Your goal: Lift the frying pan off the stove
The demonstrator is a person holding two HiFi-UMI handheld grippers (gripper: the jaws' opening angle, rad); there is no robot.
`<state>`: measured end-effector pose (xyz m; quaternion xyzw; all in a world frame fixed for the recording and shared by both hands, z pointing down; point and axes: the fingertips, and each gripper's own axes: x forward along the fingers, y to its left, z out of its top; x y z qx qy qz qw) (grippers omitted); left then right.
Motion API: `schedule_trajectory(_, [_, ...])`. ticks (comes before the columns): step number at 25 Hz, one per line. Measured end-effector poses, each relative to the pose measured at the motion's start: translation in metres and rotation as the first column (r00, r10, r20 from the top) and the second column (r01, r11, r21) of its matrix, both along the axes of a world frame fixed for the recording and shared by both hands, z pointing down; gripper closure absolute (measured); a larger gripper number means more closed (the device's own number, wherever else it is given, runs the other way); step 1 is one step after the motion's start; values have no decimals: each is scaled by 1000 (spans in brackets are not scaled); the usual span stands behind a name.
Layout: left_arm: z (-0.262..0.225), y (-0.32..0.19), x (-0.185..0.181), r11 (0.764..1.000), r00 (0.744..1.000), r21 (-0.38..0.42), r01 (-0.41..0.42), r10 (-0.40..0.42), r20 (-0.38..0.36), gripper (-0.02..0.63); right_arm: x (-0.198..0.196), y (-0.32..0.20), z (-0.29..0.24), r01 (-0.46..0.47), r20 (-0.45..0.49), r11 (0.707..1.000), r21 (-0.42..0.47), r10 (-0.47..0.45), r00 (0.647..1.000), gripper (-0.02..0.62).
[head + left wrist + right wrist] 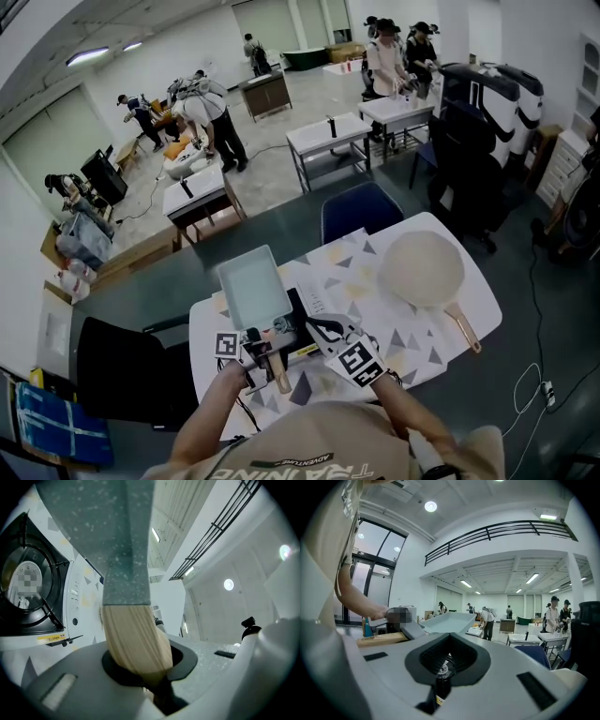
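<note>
**A:** Left gripper view first. What has the left gripper (140,667) got?

**B:** Its jaws are clamped on the wooden handle (133,637) of the frying pan (117,536). The pan's speckled grey underside rises above them.

**A:** And the stove?

**B:** The stove (23,613) lies low on the left, uncovered. The pan is held up clear of it and does not rest on it.

**A:** The right gripper?

**B:** The right gripper (447,660) has its jaws only narrowly parted and pinches nothing. A small dark thing (440,681) shows through the slit, and I cannot tell what it is. To its left it sees the wooden handle and the pale square pan, raised.

**A:** What does the head view add?

**B:** Both grippers sit close together at the near edge of the counter (478,300), which carries a cloth (412,347) printed with triangles. The square pan hangs to the left and far side of the stove. A round beige pan (422,269) with its own wooden handle lies well apart on the right. A dark blue chair (361,211) stands at the counter's far edge.
</note>
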<state>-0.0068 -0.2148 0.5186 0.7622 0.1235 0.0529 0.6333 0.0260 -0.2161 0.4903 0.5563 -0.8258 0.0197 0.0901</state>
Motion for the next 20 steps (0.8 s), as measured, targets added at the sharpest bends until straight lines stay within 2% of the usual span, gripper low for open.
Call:
schedule_trajectory(8, [-12,-16,-2,1000,1000,-3,19,-19,-10,552,5,-8,-10,-2,-12,1000,14,2,1000,598])
schedule_trajectory(20, [-42,-36,6,1000,1000,2,22,-22,-8,548,-2,-25,-39,32,-94,998,51,-27,995,598])
